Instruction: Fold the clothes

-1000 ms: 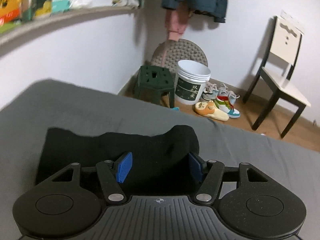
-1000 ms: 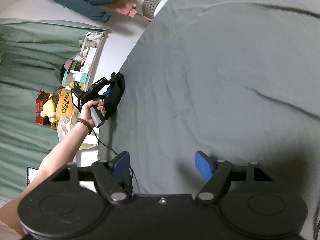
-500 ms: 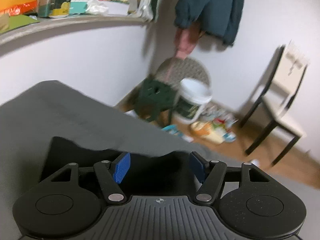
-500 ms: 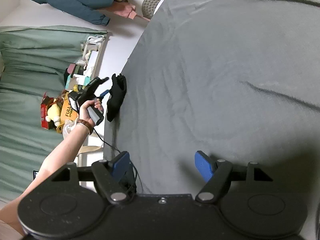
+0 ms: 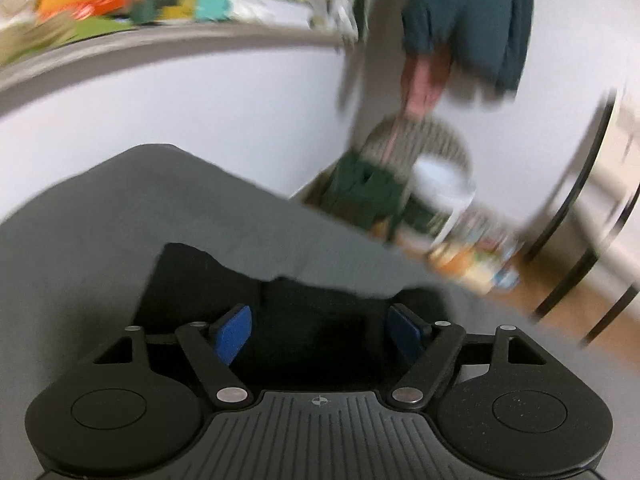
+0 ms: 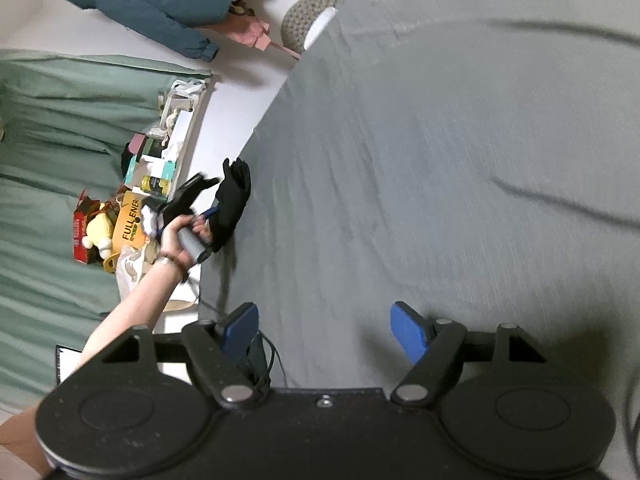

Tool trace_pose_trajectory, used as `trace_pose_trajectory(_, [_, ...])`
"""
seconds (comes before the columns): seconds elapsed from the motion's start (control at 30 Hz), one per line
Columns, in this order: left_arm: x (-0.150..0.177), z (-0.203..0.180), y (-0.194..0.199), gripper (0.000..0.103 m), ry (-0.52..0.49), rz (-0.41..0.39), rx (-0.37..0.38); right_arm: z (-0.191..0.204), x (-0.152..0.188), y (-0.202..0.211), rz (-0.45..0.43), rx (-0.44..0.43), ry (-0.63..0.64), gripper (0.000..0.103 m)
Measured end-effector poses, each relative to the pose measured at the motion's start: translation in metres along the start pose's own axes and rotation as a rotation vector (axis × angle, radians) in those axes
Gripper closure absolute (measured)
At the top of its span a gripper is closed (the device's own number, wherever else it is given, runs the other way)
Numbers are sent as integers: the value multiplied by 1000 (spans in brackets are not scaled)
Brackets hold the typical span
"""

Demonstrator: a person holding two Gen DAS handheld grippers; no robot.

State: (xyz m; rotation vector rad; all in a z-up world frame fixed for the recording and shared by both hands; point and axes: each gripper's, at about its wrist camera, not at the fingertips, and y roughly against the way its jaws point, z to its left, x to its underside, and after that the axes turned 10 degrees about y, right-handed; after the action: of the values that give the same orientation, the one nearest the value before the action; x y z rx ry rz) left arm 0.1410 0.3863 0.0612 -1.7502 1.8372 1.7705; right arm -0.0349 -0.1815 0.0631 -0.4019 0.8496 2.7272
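Note:
A folded black garment (image 5: 304,300) lies on the grey bed sheet (image 5: 120,216) near the bed's left edge. My left gripper (image 5: 318,332) is open right over it, its blue pads (image 5: 232,332) spread wide with black cloth showing between them. In the right wrist view the same garment (image 6: 234,200) is a small dark bundle at the bed's edge, with a person's hand (image 6: 176,236) holding the left gripper (image 6: 188,200) against it. My right gripper (image 6: 324,334) is open above bare grey sheet (image 6: 440,160), far from the garment, with nothing between its fingers.
Beyond the bed stand a dark green stool (image 5: 360,188), a white bucket (image 5: 444,188), shoes (image 5: 476,264) and a chair (image 5: 592,240), all blurred. A teal jacket (image 5: 464,20) hangs on the wall. A cluttered shelf (image 6: 160,168) and green curtain (image 6: 48,140) flank the bed.
The left wrist view has swung and blurred: that gripper is moving over the garment, staying open. The right gripper has shifted slightly above the sheet and remains open.

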Motion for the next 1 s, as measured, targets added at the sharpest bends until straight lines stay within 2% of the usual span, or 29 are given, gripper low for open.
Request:
trace_pose_trajectory(0.1, [21, 2, 56, 25, 1, 22, 61, 17, -4, 5, -21, 67, 79, 22])
trace_pose_trajectory(0.17, [35, 3, 93, 25, 2, 37, 102, 29, -5, 10, -40, 108, 131, 21])
trace_pose_trajectory(0.3, [63, 5, 168, 18, 3, 67, 183, 49, -4, 17, -95, 90, 166, 20])
trace_pose_trajectory(0.4, [84, 7, 224, 16, 4, 90, 244, 62, -1, 20, -148, 126, 207, 0])
trace_pose_trajectory(0.43, [91, 8, 243, 16, 5, 97, 264, 67, 1, 21, -181, 149, 225, 0])
trace_pose_trajectory(0.53, [118, 9, 304, 16, -38, 51, 292, 74, 3, 19, -240, 175, 286, 0])
trace_pose_trajectory(0.57, [130, 6, 322, 11, -51, 32, 300, 76, 5, 19, -264, 194, 313, 0])
trace_pose_trajectory(0.63, [149, 4, 351, 1, -59, 7, 292, 80, 11, 18, -311, 246, 375, 0])
trace_pose_trajectory(0.77, [190, -10, 384, 0, -81, -84, 254, 90, 22, 17, -338, 350, 525, 0])
trace_pose_trajectory(0.83, [208, -21, 387, 0, -92, -109, 213, 98, 30, 21, -351, 366, 598, 0])
trace_pose_trajectory(0.9, [223, -35, 383, 0, -164, -95, 143, 105, 35, 26, -391, 400, 661, 0])
trace_pose_trajectory(1.0, [237, -40, 370, 0, -170, -67, -7, 110, 37, 27, -440, 447, 731, 0])
